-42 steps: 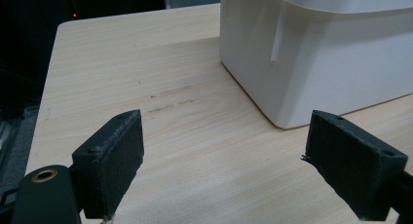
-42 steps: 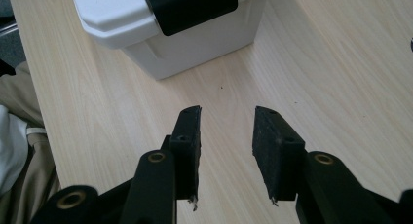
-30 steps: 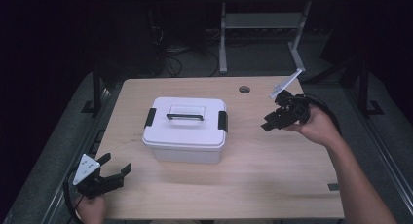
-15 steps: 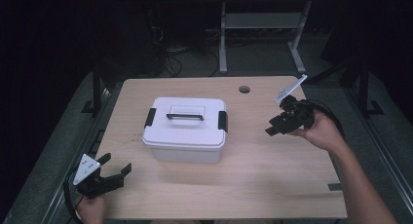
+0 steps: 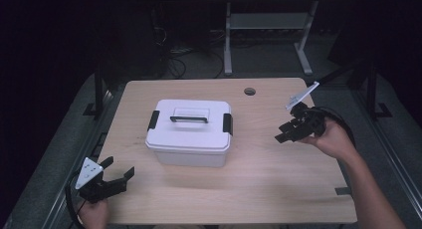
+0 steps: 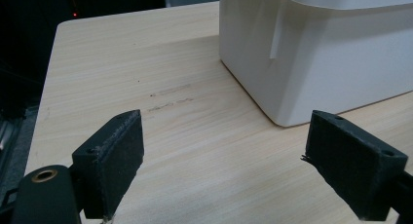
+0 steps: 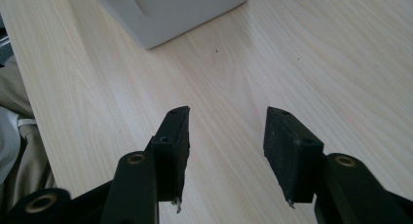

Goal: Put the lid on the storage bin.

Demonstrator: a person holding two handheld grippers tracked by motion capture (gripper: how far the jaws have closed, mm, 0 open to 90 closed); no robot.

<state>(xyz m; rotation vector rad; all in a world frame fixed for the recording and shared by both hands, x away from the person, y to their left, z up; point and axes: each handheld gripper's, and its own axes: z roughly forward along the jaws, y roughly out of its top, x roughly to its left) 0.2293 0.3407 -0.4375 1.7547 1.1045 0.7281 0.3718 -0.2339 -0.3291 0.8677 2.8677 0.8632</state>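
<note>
From above: white lidded storage box (image 5: pixel 190 133) with a black handle and side latches, centred on a light wooden table (image 5: pixel 278 189). Left gripper (image 5: pixel 117 175) near the front left corner, jaws spread wide, empty, box up and to its right, well apart. Right gripper (image 5: pixel 282 132) raised to the box's right, jaws parted, empty.

Left gripper view: jaws (image 6: pixel 224 163) wide apart over bare wood, box corner (image 6: pixel 311 53) ahead on the right.

Right gripper view: jaws (image 7: pixel 226 146) parted over wood, box corner (image 7: pixel 170 9) at the top edge.
</note>
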